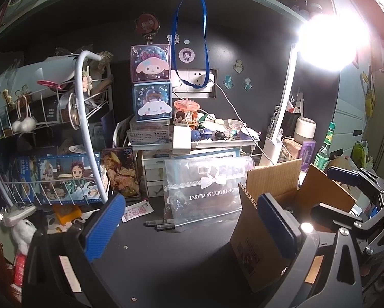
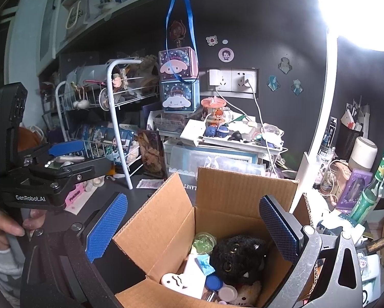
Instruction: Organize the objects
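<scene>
Right tool (image 2: 193, 227) wide open, empty, over 1 cardboard box (image 2: 243, 190), left tool (image 1: 189, 228) open, empty, 2 character cubes (image 1: 152, 84) stacked

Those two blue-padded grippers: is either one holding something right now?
Nothing is held. The left gripper and the right gripper both have jaws open and empty.

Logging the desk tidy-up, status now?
Left gripper open, empty, over bare desk. Right gripper open, empty, above cardboard box. Black plush and small items inside. Plastic bag stands behind box.
</scene>
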`<state>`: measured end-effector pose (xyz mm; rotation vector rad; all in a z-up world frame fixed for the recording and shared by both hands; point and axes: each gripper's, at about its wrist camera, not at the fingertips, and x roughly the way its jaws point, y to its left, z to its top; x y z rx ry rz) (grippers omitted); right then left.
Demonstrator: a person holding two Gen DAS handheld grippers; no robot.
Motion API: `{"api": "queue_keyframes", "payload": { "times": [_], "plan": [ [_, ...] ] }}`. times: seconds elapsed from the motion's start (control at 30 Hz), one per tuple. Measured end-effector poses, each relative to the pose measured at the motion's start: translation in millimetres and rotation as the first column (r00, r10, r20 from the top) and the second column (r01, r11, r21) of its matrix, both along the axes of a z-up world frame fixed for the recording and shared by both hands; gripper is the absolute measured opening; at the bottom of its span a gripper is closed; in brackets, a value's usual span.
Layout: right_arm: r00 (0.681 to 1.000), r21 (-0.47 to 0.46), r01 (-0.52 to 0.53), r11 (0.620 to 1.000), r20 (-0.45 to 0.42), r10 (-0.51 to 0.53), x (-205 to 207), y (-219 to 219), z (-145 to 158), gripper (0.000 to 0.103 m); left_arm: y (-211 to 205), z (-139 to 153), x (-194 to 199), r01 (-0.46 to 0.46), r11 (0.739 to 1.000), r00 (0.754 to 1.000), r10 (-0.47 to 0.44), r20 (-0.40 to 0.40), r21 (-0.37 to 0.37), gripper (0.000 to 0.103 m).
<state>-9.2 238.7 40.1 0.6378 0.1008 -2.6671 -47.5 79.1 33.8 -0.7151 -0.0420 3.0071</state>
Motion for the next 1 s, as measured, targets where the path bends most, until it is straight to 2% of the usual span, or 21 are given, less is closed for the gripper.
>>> {"api": "queue_keyframes", "payload": {
  "times": [1.0],
  "plan": [
    [1.0,-0.018,0.006,1.0,0.009,-0.006,2.9,-3.1,-2.8,0.103,0.5,1.2,2.9,0.006,1.0,1.0,-0.006,-0.01,-0.006,0.102]
  ]
}}
